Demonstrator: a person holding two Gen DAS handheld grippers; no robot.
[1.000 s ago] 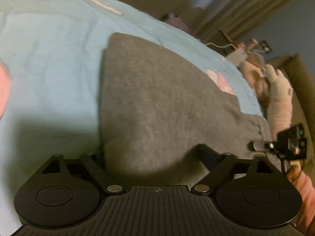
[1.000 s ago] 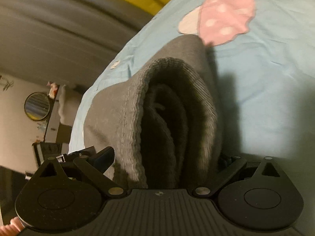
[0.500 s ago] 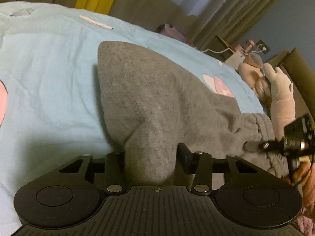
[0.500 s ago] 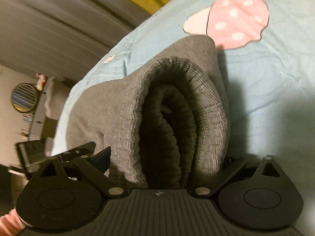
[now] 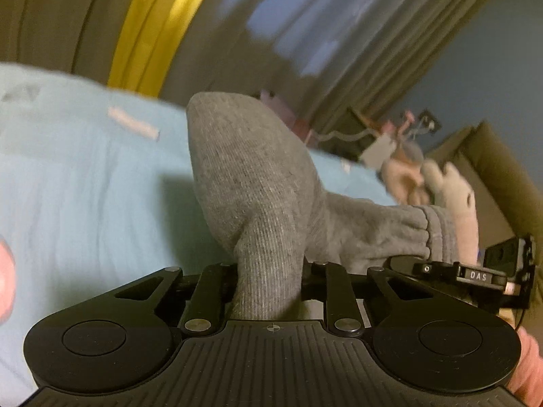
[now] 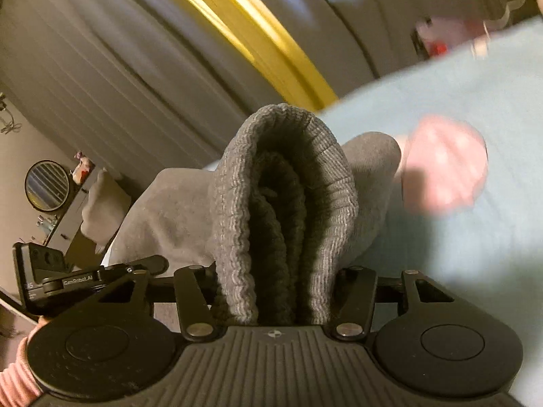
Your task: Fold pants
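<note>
The left tool [image 5: 268,271] is closing on a bunched fold of the gray pants [image 5: 251,176], already pinched between its jaws. The right tool [image 6: 278,274] is closing around the thick ribbed waistband [image 6: 285,183], which fills its jaws. Both ends hang lifted above the bed [image 5: 85,183], the middle sagging toward it. The fold seems only begun, though blur hides much.

The room is dim and warm-toned, and both views are bent hard by the fisheye lens, so the curtains [image 5: 305,44] curve far beyond each tool. Motion blur smears the bedsheet [image 5: 85,183] and the pink print [image 6: 444,166], while the grey pants [image 6: 285,203] close ahead of the tool stay fairly sharp. Soft shadow pools under the lifted cloth.
</note>
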